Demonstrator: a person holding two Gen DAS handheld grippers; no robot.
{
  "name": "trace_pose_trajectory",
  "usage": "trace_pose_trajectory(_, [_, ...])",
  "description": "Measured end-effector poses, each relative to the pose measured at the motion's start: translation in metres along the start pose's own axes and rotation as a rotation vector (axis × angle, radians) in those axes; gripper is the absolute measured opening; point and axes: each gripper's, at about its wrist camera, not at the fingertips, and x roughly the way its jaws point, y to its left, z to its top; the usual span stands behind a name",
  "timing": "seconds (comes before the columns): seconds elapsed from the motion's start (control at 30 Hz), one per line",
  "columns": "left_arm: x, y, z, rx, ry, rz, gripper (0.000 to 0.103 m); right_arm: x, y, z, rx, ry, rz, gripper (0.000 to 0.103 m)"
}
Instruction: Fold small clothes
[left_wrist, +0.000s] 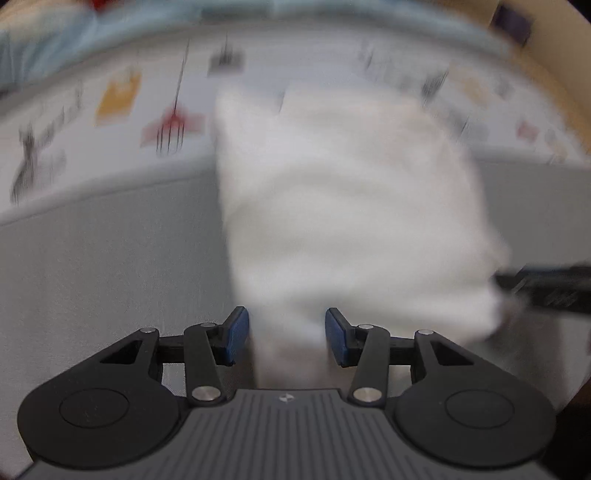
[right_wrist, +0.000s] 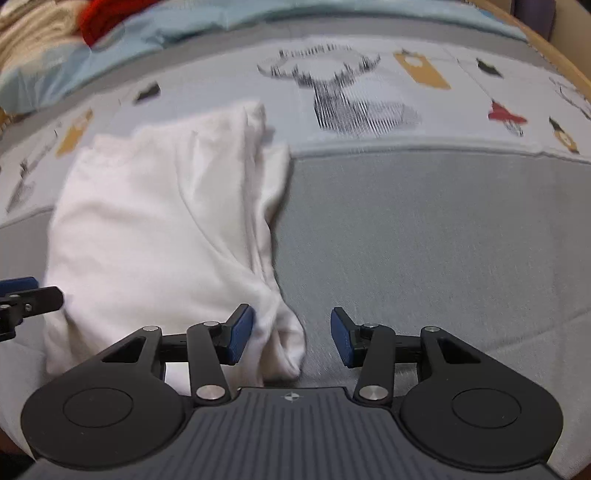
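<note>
A: While the white garment (right_wrist: 162, 221) is spread, partly folded, on the grey bedcover (right_wrist: 424, 240), is it gripped?

B: By neither. The right gripper (right_wrist: 291, 332) is seen with jaws apart, a garment corner lying loose between them. The left gripper (left_wrist: 286, 334) is open too, cloth between its 2 pads (left_wrist: 238, 332), unpinched.

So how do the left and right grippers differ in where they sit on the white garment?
The left gripper straddles the near edge of the white garment, with cloth filling most of the gap; the right gripper sits at the garment's near right corner, with only its tip between the pads and grey cover beside it. The left wrist view is blurred, the right wrist view sharper. Both are open and grip nothing.
</note>
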Motion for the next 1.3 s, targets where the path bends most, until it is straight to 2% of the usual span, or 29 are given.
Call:
trace_pose_trajectory(0.07, [0.010, 0.000, -0.006, -0.002, 0.081, -0.007, 0.051, 0.000, -0.001, -0.002, 0.014, 0.017, 0.002, 0.048])
trace_pose_trajectory(0.2, [-0.010, -0.010, -0.008, 0.042, -0.004, 0.027, 0.051, -0.011, -0.001, -0.002, 0.002, -0.002, -0.015, 0.048])
trace_pose_trajectory(0.33, [-0.048, -0.014, -0.013, 0.061, -0.147, 0.058, 0.053, -0.037, -0.002, -0.001, -0.027, -0.093, -0.065, 0.048])
trace_pose_trajectory(0.4, [-0.076, -0.013, -0.018, 0.045, -0.240, 0.074, 0.066, -0.059, -0.002, 0.000, -0.056, -0.192, -0.073, 0.048])
trace_pose_trajectory(0.5, [-0.123, -0.010, -0.033, 0.018, -0.407, 0.109, 0.080, -0.094, 0.001, -0.004, -0.117, -0.344, -0.020, 0.049])
trace_pose_trajectory(0.57, [-0.151, -0.013, -0.042, 0.026, -0.504, 0.126, 0.084, -0.113, 0.004, -0.011, -0.150, -0.411, 0.007, 0.050])
trace_pose_trajectory(0.67, [-0.182, -0.017, -0.057, 0.030, -0.595, 0.144, 0.087, -0.144, 0.009, -0.027, -0.158, -0.495, 0.067, 0.052])
trace_pose_trajectory(0.73, [-0.194, -0.020, -0.071, -0.017, -0.632, 0.142, 0.088, -0.160, 0.013, -0.040, -0.169, -0.543, 0.086, 0.057])
trace_pose_trajectory(0.77, [-0.197, -0.023, -0.080, -0.045, -0.645, 0.138, 0.089, -0.168, 0.015, -0.049, -0.174, -0.568, 0.089, 0.064])
trace_pose_trajectory(0.8, [-0.198, -0.026, -0.088, -0.069, -0.653, 0.135, 0.089, -0.174, 0.017, -0.056, -0.175, -0.588, 0.091, 0.069])
trace_pose_trajectory(0.87, [-0.196, -0.035, -0.104, -0.078, -0.652, 0.131, 0.089, -0.181, 0.020, -0.073, -0.175, -0.619, 0.099, 0.073])
trace_pose_trajectory(1.0, [-0.184, -0.041, -0.127, -0.092, -0.603, 0.101, 0.090, -0.184, 0.026, -0.101, -0.150, -0.605, 0.098, 0.075])
trace_pose_trajectory(1.03, [-0.177, -0.041, -0.130, -0.102, -0.575, 0.091, 0.090, -0.187, 0.027, -0.105, -0.141, -0.600, 0.109, 0.075])
trace_pose_trajectory(1.1, [-0.167, -0.042, -0.129, -0.125, -0.505, 0.073, 0.090, -0.190, 0.030, -0.110, -0.147, -0.615, 0.126, 0.085])
trace_pose_trajectory(1.3, [-0.149, -0.047, -0.126, -0.117, -0.472, 0.112, 0.090, -0.175, 0.044, -0.109, -0.197, -0.593, 0.034, 0.086])
